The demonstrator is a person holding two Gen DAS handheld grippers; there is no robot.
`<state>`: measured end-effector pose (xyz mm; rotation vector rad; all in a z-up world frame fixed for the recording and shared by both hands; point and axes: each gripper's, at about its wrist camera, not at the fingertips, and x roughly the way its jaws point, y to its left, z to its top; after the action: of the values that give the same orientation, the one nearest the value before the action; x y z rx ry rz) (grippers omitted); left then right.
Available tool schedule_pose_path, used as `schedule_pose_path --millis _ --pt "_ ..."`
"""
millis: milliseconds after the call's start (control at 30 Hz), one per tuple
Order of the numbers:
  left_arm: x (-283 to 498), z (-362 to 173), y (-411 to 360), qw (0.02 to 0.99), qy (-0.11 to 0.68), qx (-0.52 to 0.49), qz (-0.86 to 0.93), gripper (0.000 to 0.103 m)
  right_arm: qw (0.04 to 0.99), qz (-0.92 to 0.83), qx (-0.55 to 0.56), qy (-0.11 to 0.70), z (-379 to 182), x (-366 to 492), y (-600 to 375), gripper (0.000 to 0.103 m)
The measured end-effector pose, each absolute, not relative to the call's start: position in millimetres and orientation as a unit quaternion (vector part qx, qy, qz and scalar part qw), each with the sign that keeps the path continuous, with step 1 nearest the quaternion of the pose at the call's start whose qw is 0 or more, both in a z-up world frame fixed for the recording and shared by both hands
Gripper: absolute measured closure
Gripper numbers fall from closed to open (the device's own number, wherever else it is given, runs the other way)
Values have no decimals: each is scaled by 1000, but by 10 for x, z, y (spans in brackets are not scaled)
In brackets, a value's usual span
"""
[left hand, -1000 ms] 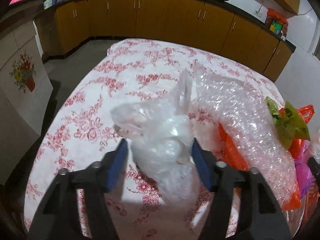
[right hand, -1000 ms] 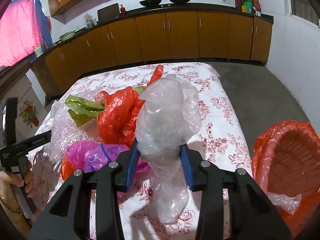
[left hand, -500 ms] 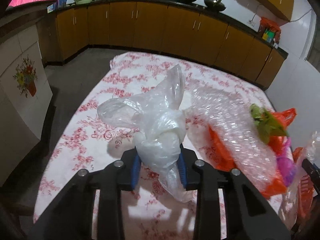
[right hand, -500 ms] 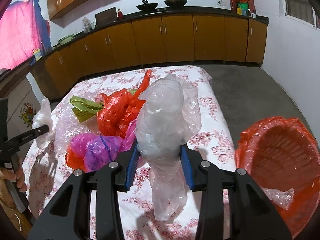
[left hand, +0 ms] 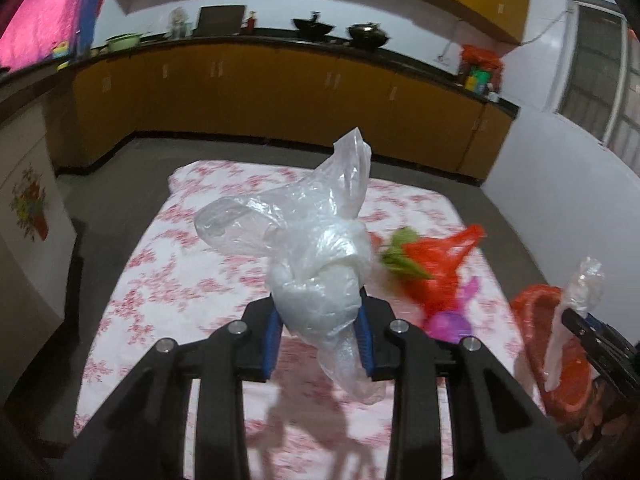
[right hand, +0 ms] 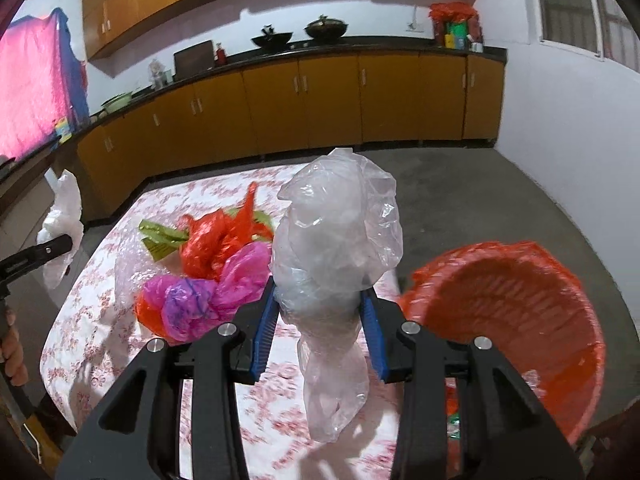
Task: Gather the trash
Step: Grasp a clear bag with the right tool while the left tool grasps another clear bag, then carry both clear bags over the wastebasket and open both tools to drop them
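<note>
My left gripper [left hand: 319, 338] is shut on a clear white plastic bag [left hand: 316, 264] and holds it above the floral table [left hand: 168, 280]. My right gripper [right hand: 318, 330] is shut on a crumpled clear plastic bag [right hand: 340, 236], held over the table's right edge next to the orange-lined trash basket [right hand: 516, 320]. The basket also shows in the left wrist view [left hand: 536, 312]. On the table lie an orange bag [right hand: 216, 244], a pink-purple bag [right hand: 208, 296], a green wrapper [right hand: 160, 236] and bubble wrap [right hand: 128, 268].
Orange kitchen cabinets [right hand: 320, 104] run along the far wall under a dark counter with pots. Grey floor [right hand: 480, 192] lies right of the table. A white cabinet with a flower sticker [left hand: 32, 208] stands left of the table.
My left gripper closed on the white bag and lifted it, swinging right toward the basket. My right gripper rose and moved right with its clear bag, nearer the basket.
</note>
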<state>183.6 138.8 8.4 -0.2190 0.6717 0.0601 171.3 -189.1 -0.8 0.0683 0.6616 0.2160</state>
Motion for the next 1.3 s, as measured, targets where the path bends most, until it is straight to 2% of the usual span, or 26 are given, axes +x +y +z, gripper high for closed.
schedule_pose_path --millis 467,1300 --pt "1694 391 320 941 319 -67 -89 71 948 42 49 313 81 1419 -2535 63" --pt "1911 25 -1173 902 359 -36 -238 71 943 -31 88 320 -84 1219 -3369 63"
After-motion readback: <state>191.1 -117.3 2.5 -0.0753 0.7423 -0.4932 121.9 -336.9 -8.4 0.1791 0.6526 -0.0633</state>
